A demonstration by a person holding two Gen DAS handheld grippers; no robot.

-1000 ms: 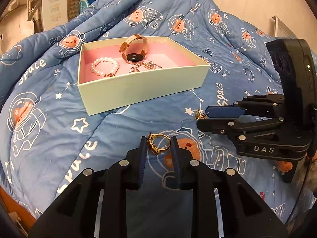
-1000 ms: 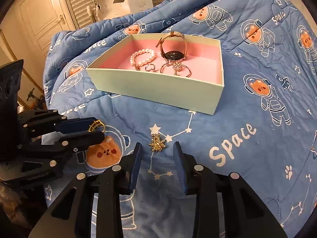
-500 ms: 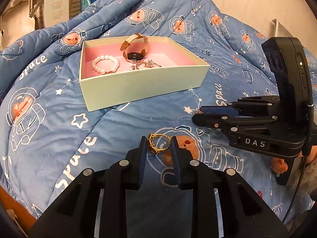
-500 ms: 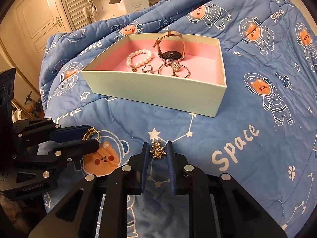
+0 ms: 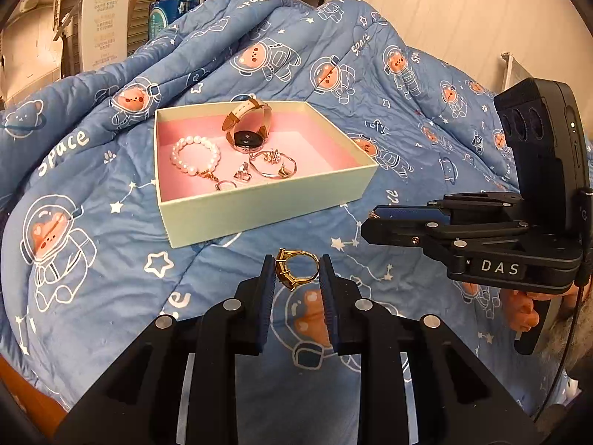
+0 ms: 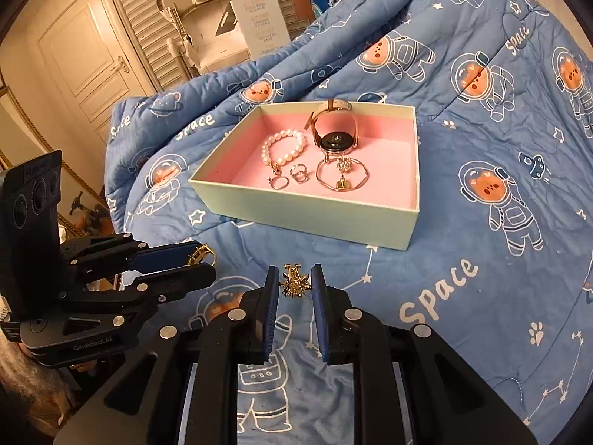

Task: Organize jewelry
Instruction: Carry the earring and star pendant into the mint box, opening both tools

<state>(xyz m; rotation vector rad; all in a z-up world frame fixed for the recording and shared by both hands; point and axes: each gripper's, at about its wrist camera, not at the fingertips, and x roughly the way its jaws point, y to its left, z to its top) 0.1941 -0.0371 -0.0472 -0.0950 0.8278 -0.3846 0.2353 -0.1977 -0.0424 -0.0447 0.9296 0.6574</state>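
Observation:
A pale green box with a pink inside lies on the blue quilt; it also shows in the right wrist view. It holds a pearl bracelet, a watch, a bangle and small rings. My left gripper is shut on a gold ring, lifted above the quilt in front of the box. My right gripper is shut on a small gold star-shaped charm, also lifted, to the right of the left gripper.
The blue astronaut-print quilt covers the bed and rises in folds behind the box. A white carton and slatted doors stand beyond the bed. A pale wall is at the right.
My right gripper closed on the star charm and lifted it off the quilt. Both grippers rose, so the box inside shows more fully. The left keeps its hold on the ring.

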